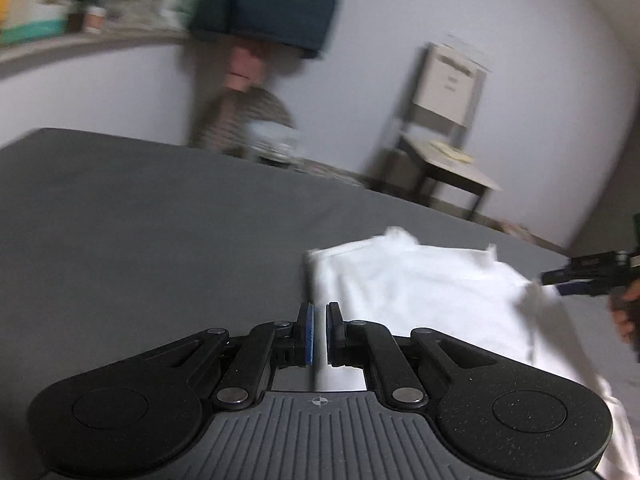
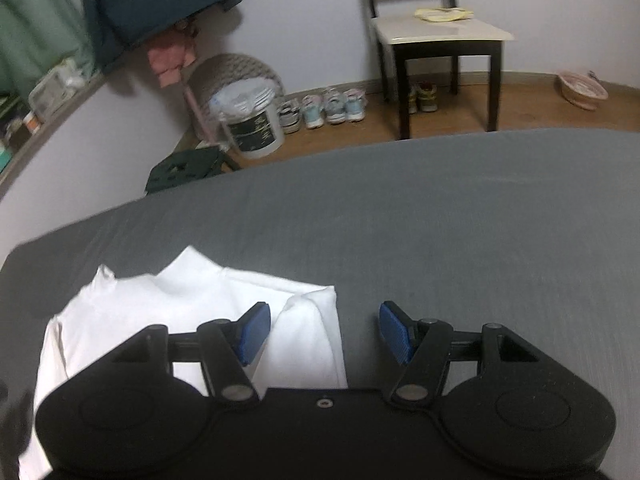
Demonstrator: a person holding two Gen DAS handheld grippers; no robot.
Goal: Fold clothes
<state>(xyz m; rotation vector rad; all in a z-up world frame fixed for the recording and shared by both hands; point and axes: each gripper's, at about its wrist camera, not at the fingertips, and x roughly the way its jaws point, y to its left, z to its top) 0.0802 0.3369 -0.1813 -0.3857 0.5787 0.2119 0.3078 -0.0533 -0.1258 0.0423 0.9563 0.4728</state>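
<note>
A white garment (image 1: 420, 292) lies partly folded on the grey bed (image 1: 140, 220), its collar pointing away from me. My left gripper (image 1: 319, 334) sits at the garment's left edge. Its jaws are nearly closed, and white cloth shows in the narrow slit between them. The view is blurred by motion. In the right wrist view the same garment (image 2: 168, 308) lies to the left. My right gripper (image 2: 325, 332) stands wide open over the garment's right folded edge, with nothing between the blue pads (image 2: 394, 336). That gripper (image 1: 580, 276) and the hand holding it also show at the right edge of the left wrist view.
Bare grey bed (image 2: 460, 232) stretches ahead and to the right. Beyond it are a dark-legged chair (image 2: 436, 36), a white bucket (image 2: 252, 124), a row of shoes (image 2: 324, 110) and a wooden floor. Clothes hang by a shelf (image 2: 48, 96) on the left wall.
</note>
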